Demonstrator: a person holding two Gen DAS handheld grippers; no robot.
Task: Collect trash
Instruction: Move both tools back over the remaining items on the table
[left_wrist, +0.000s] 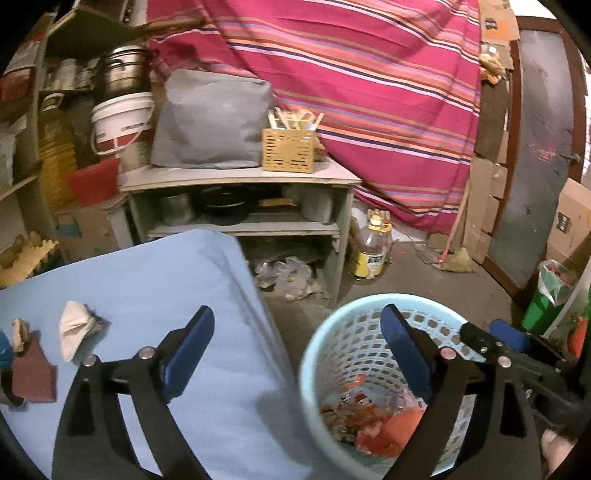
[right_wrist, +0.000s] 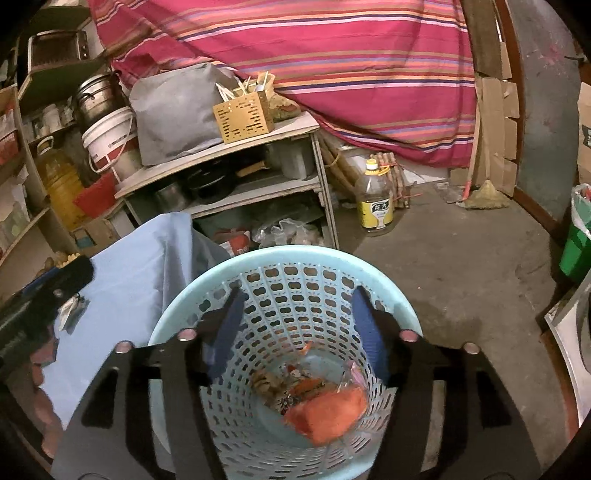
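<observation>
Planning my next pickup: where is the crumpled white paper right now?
In the left wrist view, the crumpled white paper lies on the blue cloth, left of the left gripper.

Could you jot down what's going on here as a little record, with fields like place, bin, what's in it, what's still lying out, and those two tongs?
place: cluttered storeroom
bin: pale blue perforated basket on the floor beside a blue-covered table
in the bin: orange wrapper and other scraps
still out: crumpled white paper and maroon piece on the table
left tongs: open, empty, straddling the table edge and bin
right tongs: open, empty, over the bin
</observation>
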